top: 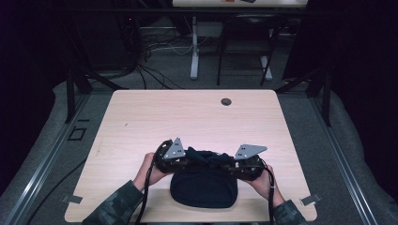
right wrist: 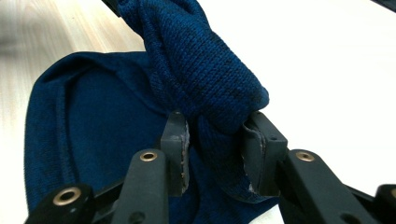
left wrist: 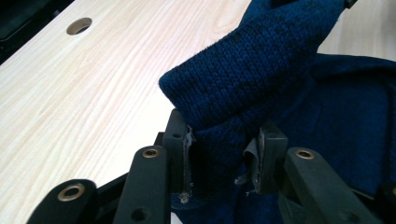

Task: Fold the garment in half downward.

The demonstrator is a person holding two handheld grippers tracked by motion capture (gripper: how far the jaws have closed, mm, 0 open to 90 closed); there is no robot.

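The dark blue knitted garment (top: 202, 187) lies on the light wooden table (top: 141, 122), near the front edge, in the middle. The left gripper (top: 185, 161) is at its far left corner and the right gripper (top: 232, 164) at its far right. A small round hole (top: 226, 101) sits far back.

Dark blue knit garment (top: 202, 187) on wooden table (top: 187, 117)

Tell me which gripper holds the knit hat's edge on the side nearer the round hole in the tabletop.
The right gripper, shut on the dark blue knit hat. The round hole sits right of centre, closer to it than to the left gripper, which clamps the hat's opposite side.
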